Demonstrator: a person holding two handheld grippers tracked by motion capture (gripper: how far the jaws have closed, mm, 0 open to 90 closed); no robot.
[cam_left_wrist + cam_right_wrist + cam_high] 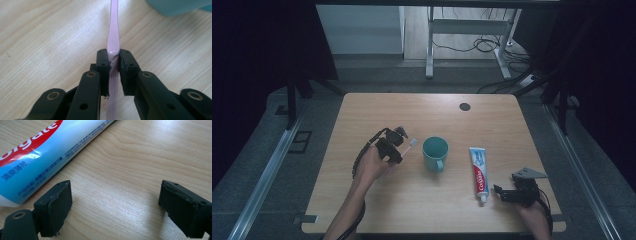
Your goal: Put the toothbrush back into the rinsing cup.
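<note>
A pink toothbrush [113, 40] was held by the left gripper [398, 144], whose fingers [103, 65] were closed tight on the handle, one pad pressed against each side. In the left gripper view the handle was seen running up between the pads and on past them, narrowing toward the top of the picture, with the wooden desk [50, 37] beneath it. In the high view the toothbrush [409, 145] was seen at the left-centre of the desk [427, 200], its pale head pointed toward a teal mug [435, 153] just beside it. Whether the brush was raised clear of the desk could not be told. The mug was stood upright near the middle of the desk, its handle turned toward the person's side.

A toothpaste tube [479, 172], white, blue and red, was laid flat to the right of the mug, apart from it, its cap end toward the near edge. The right gripper [500, 193] was placed close to that cap end. Its fingers [56, 207] were spread wide and nothing was held between them; only bare desk was seen in the gap, with the toothpaste tube [37, 162] lying just beyond the left-hand finger in the right gripper view.
</note>
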